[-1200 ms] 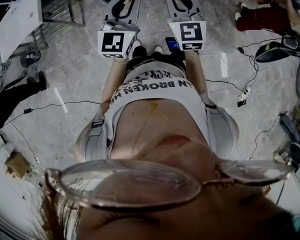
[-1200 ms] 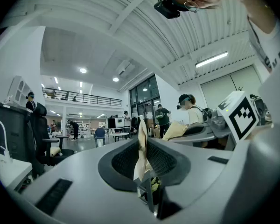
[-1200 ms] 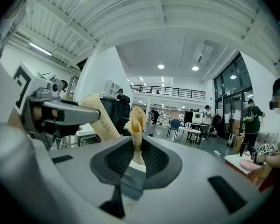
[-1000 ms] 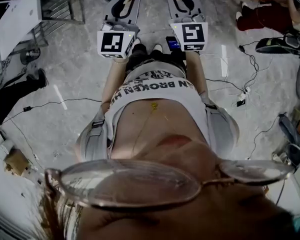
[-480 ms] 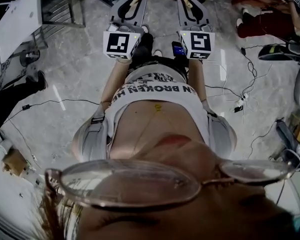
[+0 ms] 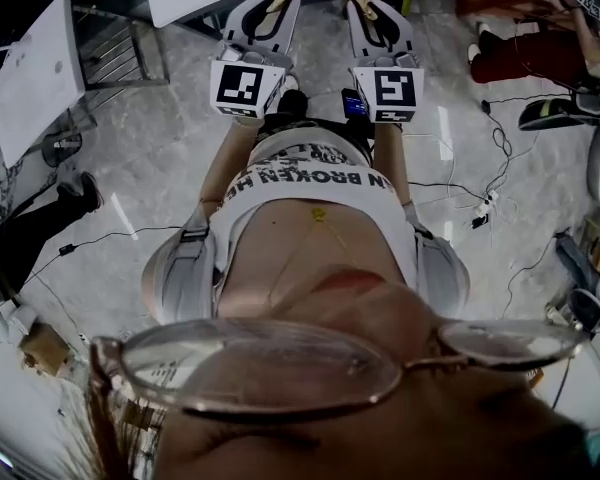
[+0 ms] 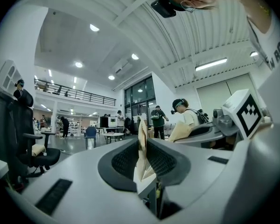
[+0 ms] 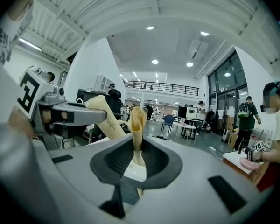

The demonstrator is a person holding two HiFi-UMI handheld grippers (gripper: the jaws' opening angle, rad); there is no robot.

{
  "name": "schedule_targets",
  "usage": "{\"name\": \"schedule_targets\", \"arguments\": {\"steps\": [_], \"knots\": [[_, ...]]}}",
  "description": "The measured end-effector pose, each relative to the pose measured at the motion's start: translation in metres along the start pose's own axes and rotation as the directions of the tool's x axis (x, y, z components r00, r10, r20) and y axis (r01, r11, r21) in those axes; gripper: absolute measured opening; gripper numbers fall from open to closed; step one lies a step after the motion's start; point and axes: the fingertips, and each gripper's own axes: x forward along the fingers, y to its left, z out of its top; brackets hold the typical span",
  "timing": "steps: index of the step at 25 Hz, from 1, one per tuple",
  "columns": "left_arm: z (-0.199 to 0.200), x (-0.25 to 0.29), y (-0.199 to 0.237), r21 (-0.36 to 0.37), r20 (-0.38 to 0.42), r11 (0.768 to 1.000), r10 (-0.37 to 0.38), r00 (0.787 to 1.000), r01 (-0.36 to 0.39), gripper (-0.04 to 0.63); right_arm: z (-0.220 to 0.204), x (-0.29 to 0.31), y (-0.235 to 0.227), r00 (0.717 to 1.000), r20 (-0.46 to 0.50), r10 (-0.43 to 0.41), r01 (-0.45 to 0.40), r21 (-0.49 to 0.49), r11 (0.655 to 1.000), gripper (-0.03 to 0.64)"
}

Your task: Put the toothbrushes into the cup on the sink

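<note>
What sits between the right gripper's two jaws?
A beige paper-wrapped stick, likely a toothbrush, clamped there and poking out past the tips; the right gripper view shows it.

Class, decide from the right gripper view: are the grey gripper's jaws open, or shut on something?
Shut. The right gripper pinches a cream paper-wrapped stick, likely a toothbrush, which stands upright between its jaws.

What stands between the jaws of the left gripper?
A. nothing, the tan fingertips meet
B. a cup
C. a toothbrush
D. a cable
A: in its own view the left gripper has its two tan fingertips pressed together, with nothing between them.
</note>
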Motion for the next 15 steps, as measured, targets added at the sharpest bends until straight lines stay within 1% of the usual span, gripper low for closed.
{"name": "schedule_targets", "arguments": {"steps": [4, 9, 15], "knots": [[-0.004, 0.018, 0.03, 0.006, -0.004, 1.0, -0.027, 1.0, 0.027, 0.061, 0.003, 0.033, -0.003, 1.0, -0.02, -0.015, 0.015, -0.001, 1.0, 0.064], [-0.013, 0.026, 0.063, 0.012, -0.01, 0.998, -0.055, 0.998, 0.055, 0.06, 0.003, 0.064, -0.006, 0.998, -0.028, -0.063, 0.063, 0.006, 0.998, 0.064], [-0.021, 0.029, 0.095, 0.005, -0.031, 0.998, -0.058, 0.998, 0.058, 0.06, 0.002, 0.089, -0.005, 0.993, -0.045, -0.109, 0.11, 0.019, 0.994, 0.064]]}}
